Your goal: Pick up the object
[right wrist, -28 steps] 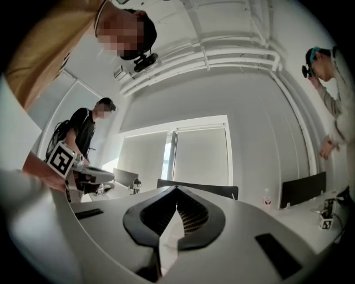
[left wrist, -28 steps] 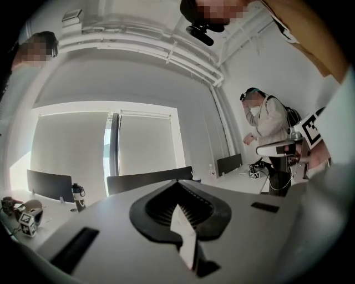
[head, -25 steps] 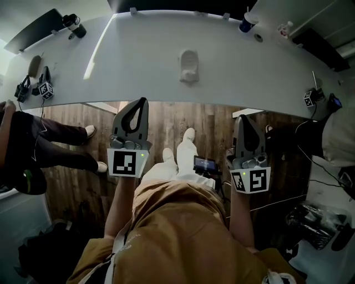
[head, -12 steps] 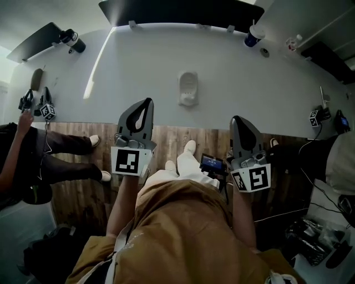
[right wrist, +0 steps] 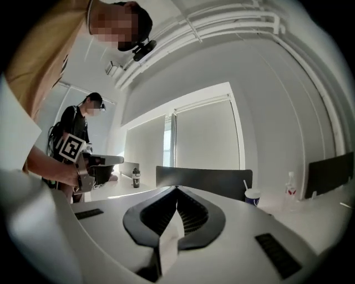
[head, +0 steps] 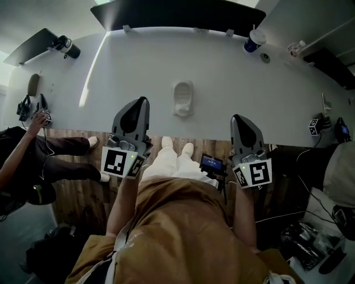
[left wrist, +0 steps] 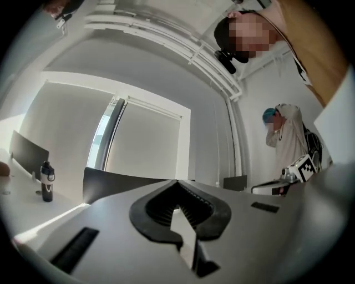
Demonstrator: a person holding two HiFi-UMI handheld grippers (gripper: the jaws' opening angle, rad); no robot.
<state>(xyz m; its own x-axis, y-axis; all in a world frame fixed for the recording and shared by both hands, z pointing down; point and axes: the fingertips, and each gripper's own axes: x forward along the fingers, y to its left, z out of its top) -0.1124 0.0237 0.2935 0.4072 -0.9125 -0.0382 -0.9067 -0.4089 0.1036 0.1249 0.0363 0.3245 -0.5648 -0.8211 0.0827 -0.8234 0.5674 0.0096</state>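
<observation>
A small pale moulded object lies on the white table, a little past its near edge. In the head view it sits between my two grippers and slightly ahead of them. My left gripper hovers over the table edge to the object's left, shut and empty. My right gripper is at the edge to its right, also shut with nothing in it. In the left gripper view the left gripper shows its jaws meeting; the right gripper looks the same in its own view. Neither gripper view shows the object.
A blue cup with a straw and a clear bottle stand at the far right, a black bottle at the far left. A dark monitor lines the far edge. Another person's hand holds a gripper at the left edge.
The table has drawn closer in the head view and both grippers now reach its near edge beside the object. Both stay shut. The person at left has reached to the table.
</observation>
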